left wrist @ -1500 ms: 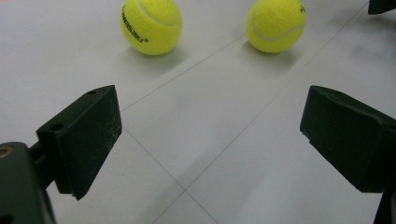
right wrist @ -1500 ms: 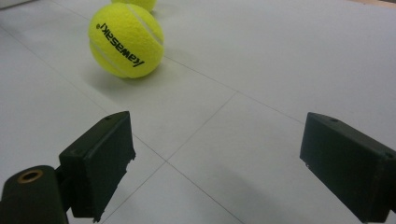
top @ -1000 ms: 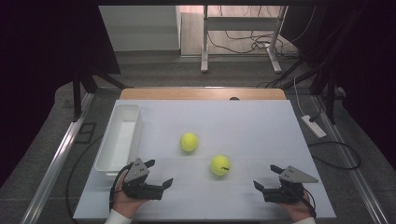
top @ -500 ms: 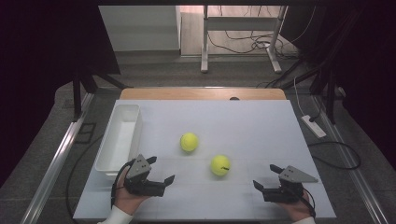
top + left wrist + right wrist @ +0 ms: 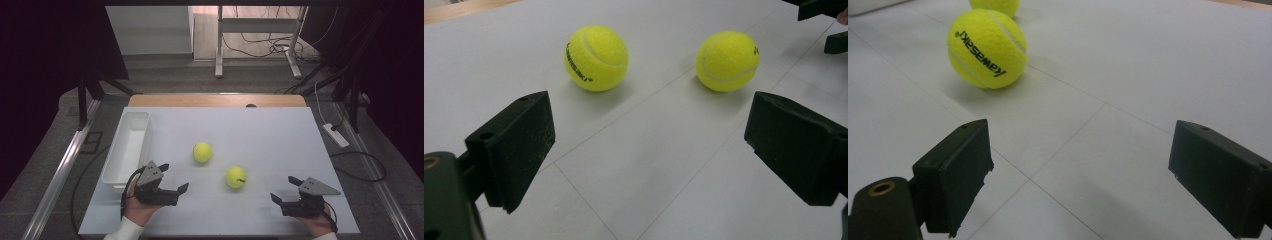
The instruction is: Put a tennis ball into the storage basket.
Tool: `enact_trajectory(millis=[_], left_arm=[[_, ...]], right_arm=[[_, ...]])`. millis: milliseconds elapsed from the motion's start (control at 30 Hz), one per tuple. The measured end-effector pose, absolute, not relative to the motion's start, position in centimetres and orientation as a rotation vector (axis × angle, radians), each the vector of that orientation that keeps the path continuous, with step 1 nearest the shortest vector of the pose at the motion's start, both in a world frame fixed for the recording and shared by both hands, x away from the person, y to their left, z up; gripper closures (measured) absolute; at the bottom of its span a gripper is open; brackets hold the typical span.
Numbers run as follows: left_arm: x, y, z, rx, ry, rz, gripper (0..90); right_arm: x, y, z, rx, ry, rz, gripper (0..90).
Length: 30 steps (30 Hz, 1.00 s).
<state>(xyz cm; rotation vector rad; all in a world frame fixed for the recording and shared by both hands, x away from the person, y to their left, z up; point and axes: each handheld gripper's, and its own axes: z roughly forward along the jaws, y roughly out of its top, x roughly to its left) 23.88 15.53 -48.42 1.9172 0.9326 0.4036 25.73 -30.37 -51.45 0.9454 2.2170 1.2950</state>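
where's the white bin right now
In the high view the white bin sits along the table's left edge, just beyond the left gripper and left of the two balls.

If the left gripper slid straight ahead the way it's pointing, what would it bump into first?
Probably nothing: the left gripper aims between the two tennis balls, though depth is hard to judge.
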Motion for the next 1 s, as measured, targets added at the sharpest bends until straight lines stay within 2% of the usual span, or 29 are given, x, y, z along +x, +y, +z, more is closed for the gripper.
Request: enact_trajectory(millis=[1000], left_arm=[[26.1,14.5,-48.2,1.929,0.949,0.377,7.2]], right_arm=[[25.8,-30.4,-51.5,0.939,2.219,1.277,10.2]])
